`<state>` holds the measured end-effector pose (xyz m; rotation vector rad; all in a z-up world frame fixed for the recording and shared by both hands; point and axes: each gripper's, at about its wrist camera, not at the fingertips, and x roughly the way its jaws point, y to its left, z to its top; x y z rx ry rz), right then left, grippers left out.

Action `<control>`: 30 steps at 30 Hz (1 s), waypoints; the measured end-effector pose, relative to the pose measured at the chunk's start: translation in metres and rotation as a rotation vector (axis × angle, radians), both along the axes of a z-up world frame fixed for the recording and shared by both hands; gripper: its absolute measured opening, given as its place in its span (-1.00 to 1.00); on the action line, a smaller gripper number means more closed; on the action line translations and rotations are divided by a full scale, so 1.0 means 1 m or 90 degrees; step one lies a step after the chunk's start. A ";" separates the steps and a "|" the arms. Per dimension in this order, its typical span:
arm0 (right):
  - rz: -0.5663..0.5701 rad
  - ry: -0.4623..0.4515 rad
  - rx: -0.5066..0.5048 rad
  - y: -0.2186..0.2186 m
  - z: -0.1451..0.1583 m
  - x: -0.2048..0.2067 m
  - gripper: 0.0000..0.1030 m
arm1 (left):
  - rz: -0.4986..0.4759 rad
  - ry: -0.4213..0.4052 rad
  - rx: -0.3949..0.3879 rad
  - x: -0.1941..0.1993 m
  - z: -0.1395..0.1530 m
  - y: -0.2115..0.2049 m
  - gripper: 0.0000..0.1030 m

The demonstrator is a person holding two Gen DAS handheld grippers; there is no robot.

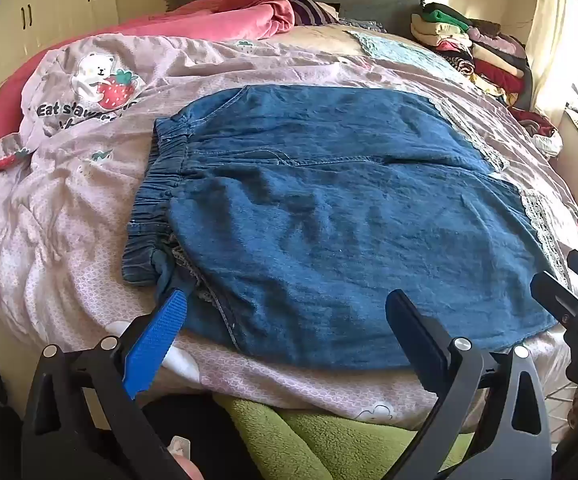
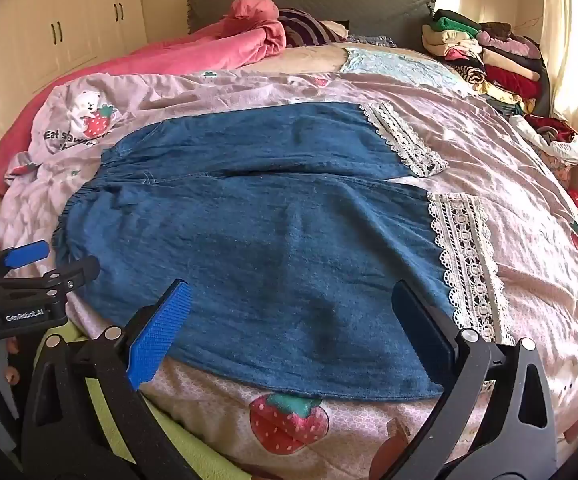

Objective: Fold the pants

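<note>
The left gripper (image 1: 289, 320) has black angular arms with silver round bolts, and fingers (image 1: 157, 340) faced with ribbed blue pads. The right gripper (image 2: 293, 320) looks alike. At the right view's left edge, white "GenRobot.AI" lettering marks a black body.

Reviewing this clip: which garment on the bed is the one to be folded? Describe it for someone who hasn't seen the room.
Start at the bed with its pink strawberry-print cover. The pants lie flat across the middle of it. They are the only blue denim piece, with white lace cuffs, unlike the stacked clothes by the window.
</note>
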<state>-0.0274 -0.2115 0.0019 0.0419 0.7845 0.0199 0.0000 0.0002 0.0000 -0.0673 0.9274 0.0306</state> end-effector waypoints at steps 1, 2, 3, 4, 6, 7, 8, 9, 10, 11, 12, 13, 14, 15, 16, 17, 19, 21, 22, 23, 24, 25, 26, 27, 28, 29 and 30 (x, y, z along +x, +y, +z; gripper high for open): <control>0.000 -0.001 -0.001 0.000 0.000 0.000 0.84 | 0.001 -0.001 0.003 0.000 0.000 0.000 0.92; 0.000 -0.001 -0.001 0.001 0.000 0.000 0.84 | 0.000 -0.001 0.003 0.000 0.000 0.000 0.92; 0.000 -0.002 -0.001 0.001 0.001 0.001 0.84 | 0.000 -0.001 0.003 0.000 0.000 0.000 0.92; -0.001 -0.001 -0.003 0.002 0.001 0.001 0.84 | 0.001 -0.001 0.003 0.000 0.000 0.000 0.92; -0.002 -0.003 -0.003 0.002 0.001 0.001 0.84 | 0.002 -0.001 0.004 0.000 0.000 0.000 0.92; -0.003 -0.003 -0.004 0.003 0.001 0.001 0.84 | 0.002 -0.001 0.003 -0.001 0.000 0.000 0.92; -0.004 -0.004 -0.006 0.003 0.001 0.001 0.84 | -0.001 0.000 0.003 0.000 0.000 0.000 0.92; -0.001 0.000 -0.003 0.003 0.001 0.002 0.84 | -0.001 0.000 0.004 0.000 0.000 0.000 0.92; -0.002 0.000 -0.003 0.003 0.001 0.002 0.84 | -0.001 0.000 0.005 0.000 0.000 0.000 0.92; -0.002 0.000 -0.005 0.003 0.001 0.002 0.84 | -0.001 0.000 0.005 0.000 0.000 0.000 0.92; -0.002 -0.001 -0.005 0.004 0.001 0.002 0.84 | -0.002 0.000 0.004 -0.001 0.000 0.000 0.92; -0.001 -0.001 -0.002 0.003 0.001 0.001 0.84 | -0.002 0.000 0.003 -0.001 0.000 0.000 0.92; -0.002 -0.001 -0.004 0.003 0.001 0.001 0.84 | -0.001 0.000 0.005 -0.001 0.000 -0.001 0.92; -0.002 -0.001 -0.003 0.003 0.001 0.001 0.84 | -0.001 0.000 0.006 -0.001 0.000 -0.001 0.92; -0.002 -0.001 -0.003 0.003 0.001 0.001 0.84 | -0.001 -0.001 0.006 -0.002 0.001 -0.003 0.92; -0.002 -0.002 -0.003 0.003 0.001 0.001 0.84 | -0.001 -0.001 0.006 -0.001 0.001 -0.003 0.92; -0.002 -0.001 -0.003 0.003 0.001 0.001 0.84 | 0.000 -0.001 0.006 -0.002 0.001 -0.004 0.92; -0.001 -0.001 -0.003 0.003 0.001 0.001 0.84 | -0.001 0.000 0.005 -0.002 0.001 -0.003 0.92; -0.001 -0.001 -0.004 0.004 0.001 0.001 0.84 | -0.001 0.000 0.005 -0.002 0.001 -0.003 0.92; -0.001 -0.001 -0.004 0.004 0.001 0.001 0.84 | -0.001 -0.001 0.004 -0.002 0.001 -0.003 0.92; -0.001 -0.001 -0.004 0.004 0.001 0.001 0.84 | -0.001 0.000 0.003 -0.001 0.002 -0.004 0.92; -0.001 -0.001 -0.004 0.004 0.001 0.002 0.84 | 0.000 -0.001 0.004 -0.001 0.002 -0.004 0.92; -0.002 -0.002 -0.004 0.003 0.001 0.002 0.84 | 0.000 -0.002 0.005 -0.001 0.002 -0.004 0.92; -0.001 -0.001 -0.004 0.004 0.000 0.002 0.84 | 0.000 -0.002 0.005 0.000 0.003 -0.004 0.92; -0.001 -0.001 -0.004 0.004 0.000 0.002 0.84 | 0.000 -0.002 0.005 0.000 0.003 -0.004 0.92; -0.001 -0.001 -0.004 0.004 0.001 0.002 0.84 | 0.000 -0.002 0.004 0.000 0.004 -0.004 0.92; -0.001 0.000 -0.004 0.004 0.001 0.001 0.84 | 0.001 -0.002 0.005 0.000 0.004 -0.003 0.92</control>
